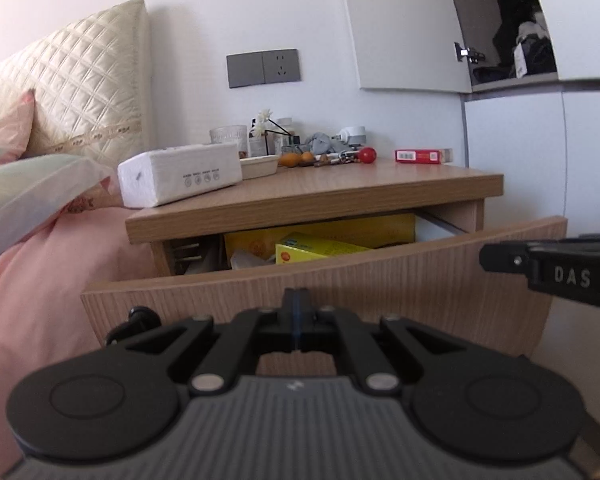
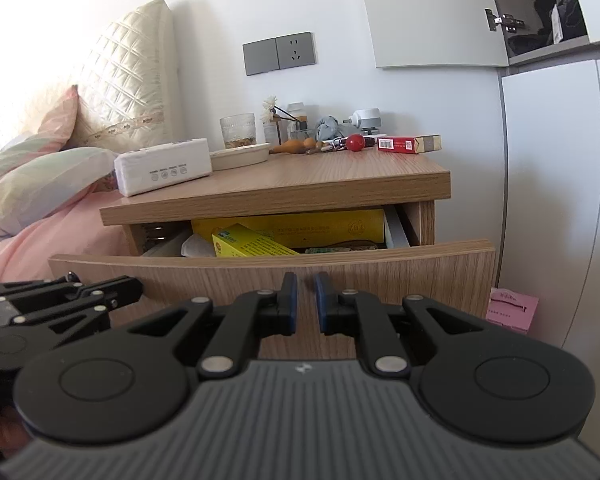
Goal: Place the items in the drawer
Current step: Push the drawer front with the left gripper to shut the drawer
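Wood-grain drawer (image 2: 380, 276) stands pulled out under bedside table (image 2: 300, 184), already holding yellow boxes (image 2: 252, 244). Left gripper (image 1: 296, 320): jaws closed, nothing between. Right gripper (image 2: 305, 300): jaws nearly together, narrow gap, empty. Both face drawer front, level with it, neither touching.

Items still on tabletop: tissue pack (image 2: 162, 166) near left front edge, red carton (image 2: 408, 145) and red ball (image 2: 356, 142) at back. Judgement: pick-up step next. Open jaws before reaching, clear overhanging tabletop edge, take nearest item first, drop into free right part of drawer.
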Motion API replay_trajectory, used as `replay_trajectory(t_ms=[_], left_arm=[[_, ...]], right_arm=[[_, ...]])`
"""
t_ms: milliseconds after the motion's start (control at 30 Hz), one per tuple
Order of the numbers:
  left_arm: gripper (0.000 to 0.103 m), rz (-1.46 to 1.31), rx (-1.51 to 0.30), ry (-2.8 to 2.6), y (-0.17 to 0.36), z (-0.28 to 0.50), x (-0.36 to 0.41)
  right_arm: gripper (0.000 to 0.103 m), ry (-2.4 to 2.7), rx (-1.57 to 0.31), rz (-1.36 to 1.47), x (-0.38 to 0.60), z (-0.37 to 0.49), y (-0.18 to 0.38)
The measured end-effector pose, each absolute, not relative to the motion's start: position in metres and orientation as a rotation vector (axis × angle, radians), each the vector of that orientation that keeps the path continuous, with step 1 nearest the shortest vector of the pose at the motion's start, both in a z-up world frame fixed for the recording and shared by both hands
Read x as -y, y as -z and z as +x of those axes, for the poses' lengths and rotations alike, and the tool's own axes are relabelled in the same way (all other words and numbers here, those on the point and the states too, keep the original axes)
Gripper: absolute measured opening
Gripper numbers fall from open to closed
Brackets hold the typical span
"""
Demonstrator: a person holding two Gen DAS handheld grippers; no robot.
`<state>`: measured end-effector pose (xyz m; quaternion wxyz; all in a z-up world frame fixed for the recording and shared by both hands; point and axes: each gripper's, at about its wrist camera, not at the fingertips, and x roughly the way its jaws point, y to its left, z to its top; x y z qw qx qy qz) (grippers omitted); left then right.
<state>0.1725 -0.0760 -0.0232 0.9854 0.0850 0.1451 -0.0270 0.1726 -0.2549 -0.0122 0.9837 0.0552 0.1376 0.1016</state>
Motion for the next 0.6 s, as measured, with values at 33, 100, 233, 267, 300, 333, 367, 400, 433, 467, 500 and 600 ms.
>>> replay_trajectory(t_ms=[33, 100, 233, 267, 300, 333, 367, 400, 433, 467, 500, 600], left_arm=[[0.003, 0.179, -0.288, 0.051, 0.024, 0.176, 0.077], [0.003, 0.191, -0.278, 0.046, 0.026, 0.183, 0.078], [0.003, 0.197, -0.275, 0.044, 0.027, 0.195, 0.078], [0.003, 0.197, -0.275, 0.044, 0.027, 0.197, 0.079], [0.003, 0.196, -0.275, 0.044, 0.027, 0.2, 0.079], [0.003, 0.195, -0.275, 0.044, 0.027, 0.202, 0.079], [0.003, 0.191, -0.277, 0.045, 0.027, 0.205, 0.078], [0.003, 0.181, -0.281, 0.049, 0.026, 0.208, 0.077], [0.003, 0.17, -0.286, 0.054, 0.025, 0.211, 0.076], [0.003, 0.164, -0.289, 0.058, 0.025, 0.214, 0.075], [0.003, 0.164, -0.29, 0.06, 0.025, 0.217, 0.074], [0.003, 0.14, -0.287, 0.066, 0.026, 0.225, 0.072]], right_arm=[[0.013, -0.205, -0.273, 0.104, 0.254, 0.176, 0.013], [0.013, -0.206, -0.265, 0.091, 0.254, 0.183, 0.014], [0.012, -0.205, -0.253, 0.079, 0.253, 0.195, 0.015], [0.012, -0.205, -0.251, 0.077, 0.252, 0.198, 0.016], [0.012, -0.204, -0.249, 0.074, 0.252, 0.2, 0.016], [0.012, -0.203, -0.246, 0.073, 0.252, 0.202, 0.016], [0.012, -0.203, -0.243, 0.075, 0.252, 0.204, 0.017], [0.012, -0.204, -0.241, 0.077, 0.252, 0.207, 0.017], [0.012, -0.204, -0.238, 0.079, 0.252, 0.209, 0.017], [0.012, -0.205, -0.236, 0.079, 0.253, 0.211, 0.018], [0.012, -0.205, -0.233, 0.077, 0.253, 0.214, 0.018], [0.012, -0.205, -0.222, 0.065, 0.252, 0.221, 0.019]])
